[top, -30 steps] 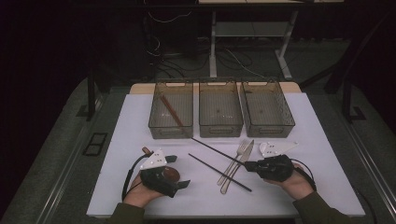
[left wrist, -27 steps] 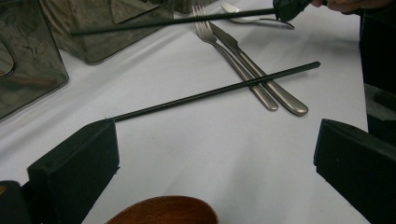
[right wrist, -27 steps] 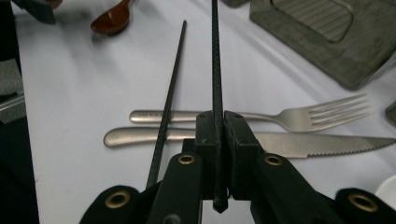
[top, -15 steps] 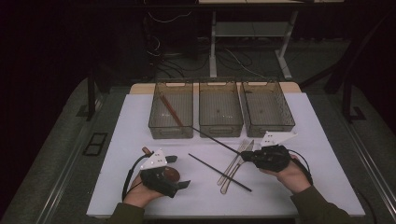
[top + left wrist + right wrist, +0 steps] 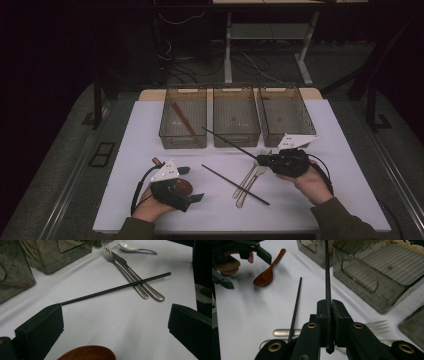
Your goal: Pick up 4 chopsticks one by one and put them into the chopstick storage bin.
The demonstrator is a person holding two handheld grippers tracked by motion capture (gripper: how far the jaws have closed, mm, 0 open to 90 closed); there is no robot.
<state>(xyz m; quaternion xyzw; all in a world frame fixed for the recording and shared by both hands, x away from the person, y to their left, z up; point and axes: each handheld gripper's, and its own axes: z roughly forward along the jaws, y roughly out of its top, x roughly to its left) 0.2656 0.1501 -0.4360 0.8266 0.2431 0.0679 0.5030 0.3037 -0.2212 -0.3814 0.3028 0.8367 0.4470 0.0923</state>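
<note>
Right gripper [image 5: 261, 160] clamped on a black chopstick [image 5: 230, 143] lifted off the table [image 5: 350, 165] and angled toward the trays [image 5: 236, 116], left gripper [image 5: 192, 199] spread wide over a wooden spoon [image 5: 88, 355], second chopstick [image 5: 117, 287] lying across fork [image 5: 122, 270] and knife [image 5: 137, 275].

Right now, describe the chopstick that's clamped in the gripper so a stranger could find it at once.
Start at the three clear bins along the far side of the white table. Before the middle one, a thin black chopstick slants upward, its near end clamped in the right gripper. Unlike the other black chopstick, lying flat across the fork and knife, it is lifted.
</note>
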